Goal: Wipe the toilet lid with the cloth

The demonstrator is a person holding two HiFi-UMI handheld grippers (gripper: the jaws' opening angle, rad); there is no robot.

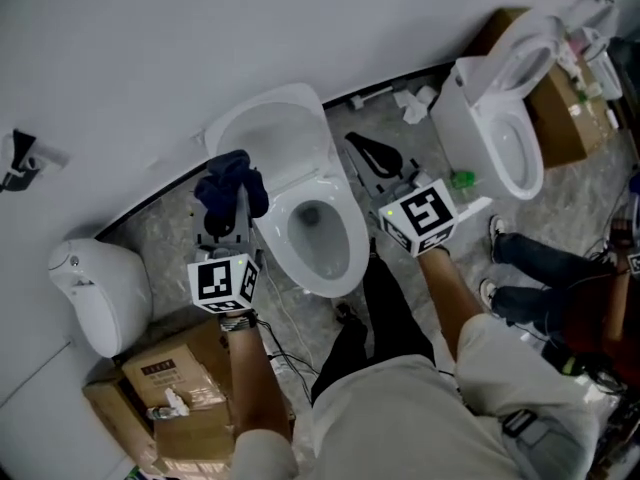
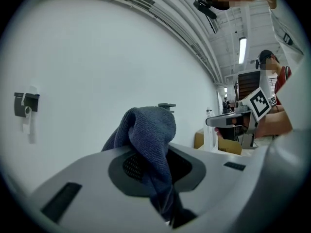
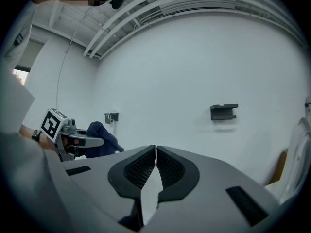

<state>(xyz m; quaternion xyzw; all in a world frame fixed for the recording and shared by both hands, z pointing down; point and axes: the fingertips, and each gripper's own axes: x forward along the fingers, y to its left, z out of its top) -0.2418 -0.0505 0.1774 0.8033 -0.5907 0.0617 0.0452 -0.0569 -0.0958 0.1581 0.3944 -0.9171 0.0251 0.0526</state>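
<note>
White wall (image 2: 97,57) ahead, the left hand-held gripper (image 2: 153,166) pinches the soft, probably light cloth (image 2: 148,127) mid-fold, while the right hand-held gripper (image 3: 155,166) sits pressed together.

My left gripper (image 1: 228,216) is clamped on the cloth (image 1: 232,180), pointing forward, away from my body. My right gripper (image 1: 365,153) is empty, jaws pressed together. Left forearm (image 1: 250,383) and right forearm (image 1: 452,288) extend forward, side by side.
</note>
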